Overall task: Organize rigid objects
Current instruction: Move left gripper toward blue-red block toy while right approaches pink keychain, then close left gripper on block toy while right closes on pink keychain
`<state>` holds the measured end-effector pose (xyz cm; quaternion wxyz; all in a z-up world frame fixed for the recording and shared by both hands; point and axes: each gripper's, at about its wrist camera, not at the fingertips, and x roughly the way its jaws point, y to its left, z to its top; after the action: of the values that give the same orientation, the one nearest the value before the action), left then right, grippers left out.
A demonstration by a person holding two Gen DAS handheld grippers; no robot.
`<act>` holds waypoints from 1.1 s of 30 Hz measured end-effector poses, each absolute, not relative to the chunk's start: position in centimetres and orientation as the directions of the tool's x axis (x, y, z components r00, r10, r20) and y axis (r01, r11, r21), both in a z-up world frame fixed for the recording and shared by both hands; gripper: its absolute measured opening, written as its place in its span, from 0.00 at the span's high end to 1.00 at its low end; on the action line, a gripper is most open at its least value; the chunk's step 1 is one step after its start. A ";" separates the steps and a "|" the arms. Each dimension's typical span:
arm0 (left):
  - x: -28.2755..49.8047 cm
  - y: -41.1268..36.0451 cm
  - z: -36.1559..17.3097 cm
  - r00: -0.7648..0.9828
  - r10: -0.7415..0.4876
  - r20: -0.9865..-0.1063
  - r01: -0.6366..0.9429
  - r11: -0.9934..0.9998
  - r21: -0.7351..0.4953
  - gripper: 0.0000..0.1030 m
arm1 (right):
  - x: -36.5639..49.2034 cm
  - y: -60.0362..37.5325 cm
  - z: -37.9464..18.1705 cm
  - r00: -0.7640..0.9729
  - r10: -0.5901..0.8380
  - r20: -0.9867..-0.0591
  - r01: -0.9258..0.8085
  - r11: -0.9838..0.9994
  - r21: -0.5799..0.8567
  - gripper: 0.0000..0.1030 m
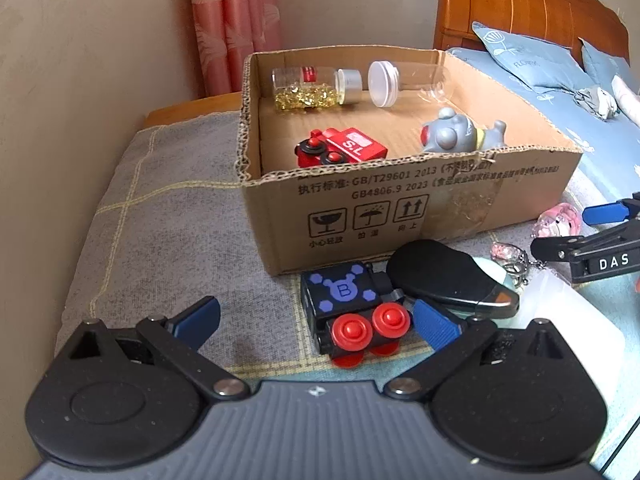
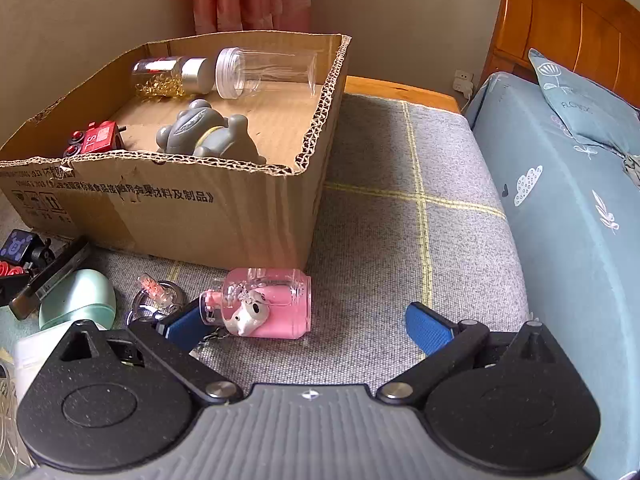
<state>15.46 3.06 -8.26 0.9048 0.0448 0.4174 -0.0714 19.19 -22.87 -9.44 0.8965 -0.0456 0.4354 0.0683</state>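
A cardboard box (image 1: 400, 208) (image 2: 180, 208) holds a jar of gold bits (image 1: 308, 88), a clear jar (image 1: 404, 80), a red toy train (image 1: 344, 148) and a grey figure (image 1: 456, 134). In front of it stands a black toy train (image 1: 352, 308) with red wheels, between the wide-apart fingers of my open left gripper (image 1: 316, 324), close to the right finger. A black flat object (image 1: 448, 276) lies beside it. My right gripper (image 2: 304, 326) is open around a pink keychain jar (image 2: 268, 308) on the grey cloth; its left finger touches the jar.
A mint-green object (image 2: 78, 298), a small pink charm on a ring (image 2: 154, 290) and a white container (image 2: 36, 354) lie left of the pink jar. A bed with blue bedding (image 2: 568, 208) and a wooden headboard (image 2: 568, 20) is at the right. Curtain (image 1: 236, 28) and wall stand behind.
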 end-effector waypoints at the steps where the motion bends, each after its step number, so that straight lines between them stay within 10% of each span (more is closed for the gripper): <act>1: 15.3 3.5 -8.3 0.643 -0.088 -0.761 0.161 0.987 0.022 0.01 | 19.2 -22.9 -9.4 0.611 0.084 -0.787 -0.163 0.986 -0.022 0.00; 24: 15.6 6.0 -9.6 0.663 -0.009 -0.749 0.099 0.992 0.075 0.01 | 19.0 -23.0 -9.4 0.619 0.096 -0.779 -0.182 0.983 -0.023 0.00; 33: 15.8 5.3 -9.5 0.684 -0.037 -0.729 0.108 0.993 0.051 0.15 | 18.4 -22.6 -8.8 0.641 0.154 -0.752 -0.233 0.972 0.000 0.11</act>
<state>15.82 5.25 -9.54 0.9165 0.0450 0.3956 -0.0397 18.42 -22.62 -8.79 0.9046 -0.0483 0.4099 0.1070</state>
